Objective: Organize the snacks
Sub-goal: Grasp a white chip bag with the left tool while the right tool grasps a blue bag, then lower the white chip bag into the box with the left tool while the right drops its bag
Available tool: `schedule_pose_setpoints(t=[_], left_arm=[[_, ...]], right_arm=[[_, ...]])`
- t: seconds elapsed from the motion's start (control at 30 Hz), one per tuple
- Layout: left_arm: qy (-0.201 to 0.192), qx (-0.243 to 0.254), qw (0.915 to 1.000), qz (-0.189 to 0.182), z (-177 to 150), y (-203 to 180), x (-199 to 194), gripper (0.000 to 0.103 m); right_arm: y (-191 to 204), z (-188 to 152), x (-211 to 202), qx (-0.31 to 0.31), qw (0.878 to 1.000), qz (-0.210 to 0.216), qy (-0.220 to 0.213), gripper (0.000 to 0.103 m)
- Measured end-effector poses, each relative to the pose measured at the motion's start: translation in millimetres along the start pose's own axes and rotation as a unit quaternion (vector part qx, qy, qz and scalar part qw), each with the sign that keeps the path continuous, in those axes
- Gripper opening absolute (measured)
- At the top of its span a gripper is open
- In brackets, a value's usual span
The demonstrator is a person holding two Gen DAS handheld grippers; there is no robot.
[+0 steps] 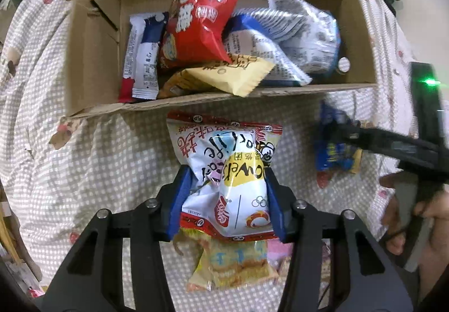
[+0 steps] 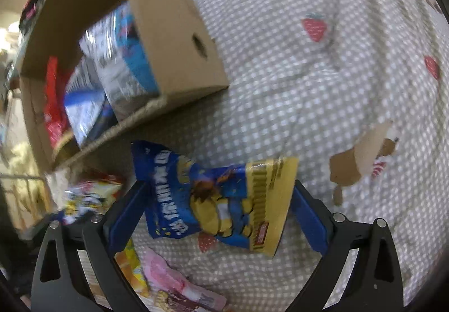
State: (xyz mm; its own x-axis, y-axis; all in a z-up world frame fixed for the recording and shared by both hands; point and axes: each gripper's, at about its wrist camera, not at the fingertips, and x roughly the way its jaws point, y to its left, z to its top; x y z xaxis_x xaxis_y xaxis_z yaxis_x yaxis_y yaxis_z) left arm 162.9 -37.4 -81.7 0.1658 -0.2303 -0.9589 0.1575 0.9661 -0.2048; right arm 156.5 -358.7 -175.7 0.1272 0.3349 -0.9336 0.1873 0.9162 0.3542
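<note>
Blue pads on my left gripper [image 1: 227,197] squeeze a white snack bag [image 1: 224,171] with red edges. The bag is crumpled in the middle and sits above the checked cloth [image 1: 92,166], just in front of the cardboard box [image 1: 92,53]. The box already has a red bag [image 1: 202,17], a yellow packet [image 1: 227,76] and white and blue bags [image 1: 294,39] inside. My right gripper [image 2: 219,216] is wide open, and its pads are not pressing anything. A blue and yellow snack bag [image 2: 224,199] lies on the cloth between its fingers. A pink packet [image 2: 179,286] lies close by.
</note>
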Motion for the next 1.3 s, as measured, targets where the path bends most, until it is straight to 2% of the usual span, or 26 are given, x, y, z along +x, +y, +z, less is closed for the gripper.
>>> schedule_pose_setpoints(t=[0.13,0.27,0.33,0.37,0.43,0.47,0.53,0.63,0.8,0.9,1.1,1.3], left_arm=[[-0.018,0.001,0.9998,0.006,-7.7,5.6,-24.3,0.046],[-0.03,-0.026,0.9992,0.008,-15.8,14.6,-35.2,0.046],[-0.037,-0.028,0.9988,0.015,-18.9,19.0,-38.5,0.046],[-0.04,-0.025,0.9987,0.019,-18.2,19.0,-40.2,0.046],[-0.043,-0.021,0.9985,0.025,-17.4,17.4,-41.6,0.046],[-0.046,-0.022,0.9983,0.028,-16.3,16.7,-41.9,0.046],[-0.052,-0.024,0.9979,0.029,-16.7,13.6,-38.0,0.046],[-0.06,-0.029,0.9973,0.031,-21.7,23.1,-37.7,0.046],[-0.069,-0.031,0.9957,0.052,-33.0,27.9,-32.9,0.045],[-0.076,-0.043,0.9948,0.052,-37.6,33.5,-36.0,0.045],[-0.1,-0.065,0.9911,0.058,-46.6,37.0,-45.0,0.045],[-0.124,-0.085,0.9862,0.069,-58.9,42.5,-56.3,0.045]], right_arm=[[10.6,3.4,9.0,-0.015,1.0,-0.018,0.007,0.1],[21.0,6.0,14.0,-0.033,0.999,-0.024,0.01,0.097],[25.8,6.9,17.1,-0.042,0.999,-0.027,0.013,0.086],[27.9,7.3,17.3,-0.046,0.999,-0.026,0.013,0.083],[33.2,7.7,16.3,-0.055,0.998,-0.022,0.011,0.068],[36.7,6.7,15.7,-0.061,0.998,-0.023,0.009,0.065],[38.5,5.0,13.7,-0.069,0.997,-0.025,0.008,0.046],[34.6,1.2,8.1,-0.07,0.997,-0.022,0.006,0.039],[20.9,-12.1,-20.8,-0.063,0.998,-0.004,-0.02,0.037],[13.6,-21.1,-38.4,-0.064,0.997,0.006,-0.037,0.036],[-3.3,-37.0,-71.3,-0.057,0.994,0.06,-0.07,0.036],[-16.8,-58.0,-89.9,-0.05,0.991,0.099,-0.077,0.036]])
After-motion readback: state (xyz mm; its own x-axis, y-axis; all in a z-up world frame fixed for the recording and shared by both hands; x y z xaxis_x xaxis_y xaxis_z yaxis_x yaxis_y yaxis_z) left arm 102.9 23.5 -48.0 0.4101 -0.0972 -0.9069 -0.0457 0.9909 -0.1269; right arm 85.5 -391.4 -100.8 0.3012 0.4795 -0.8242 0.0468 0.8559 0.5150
